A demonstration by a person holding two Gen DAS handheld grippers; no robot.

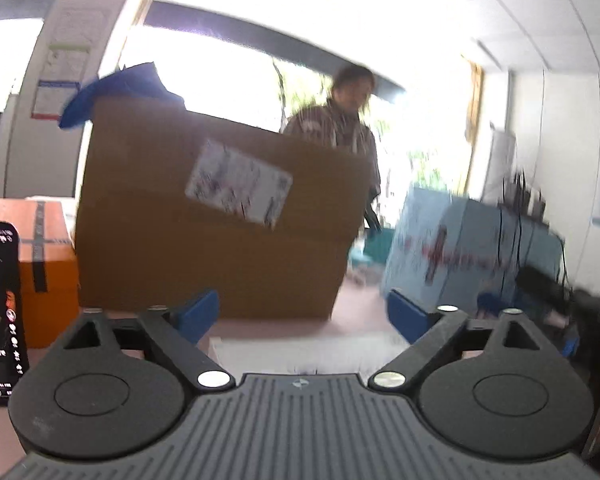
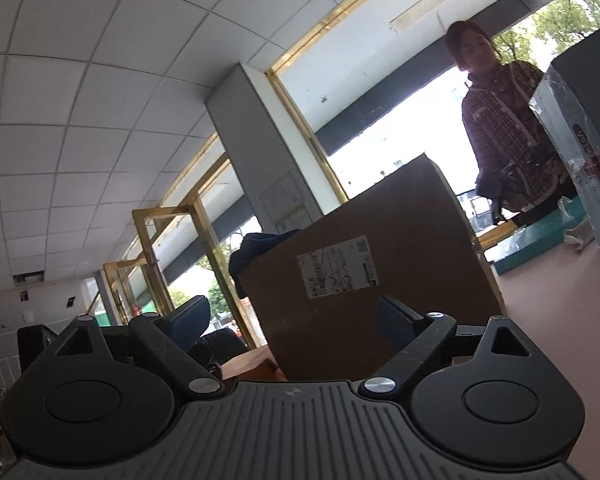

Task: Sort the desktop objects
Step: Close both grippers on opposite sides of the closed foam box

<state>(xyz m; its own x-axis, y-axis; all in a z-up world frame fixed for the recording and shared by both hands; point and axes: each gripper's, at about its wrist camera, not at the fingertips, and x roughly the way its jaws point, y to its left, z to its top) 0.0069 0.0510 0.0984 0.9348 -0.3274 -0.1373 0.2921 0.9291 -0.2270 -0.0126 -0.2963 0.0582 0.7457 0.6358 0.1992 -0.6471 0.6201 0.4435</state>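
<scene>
A: How are the fingers sitting on each side?

B: The left gripper [image 1: 302,314] is holding its blue fingers [image 1: 198,312] spread wide with nothing between them. The right gripper [image 2: 292,322] is doing the same, its fingers [image 2: 188,318] standing apart and empty.

A: What is lying ahead of them?

B: A big cardboard box [image 1: 220,216] is standing straight beyond the left fingers on the pink worktop [image 1: 360,300], its long side running across the view and a shipping label [image 1: 238,182] facing the camera. A blue cloth [image 1: 120,88] is hanging over its top edge, beyond the left-hand finger.

A: Anything nearer?

B: A white sheet [image 1: 300,350] is lying flat just under the gap between the left fingers, long edge running crosswise. A phone [image 1: 0,312] is standing upright outside the left-hand finger, screen lit, and an orange box [image 1: 48,256] is sitting behind it. A light blue box [image 1: 460,248] is leaning beyond the right-hand finger.

A: And the person?

B: A person [image 2: 504,136] is standing behind the boxes.
</scene>
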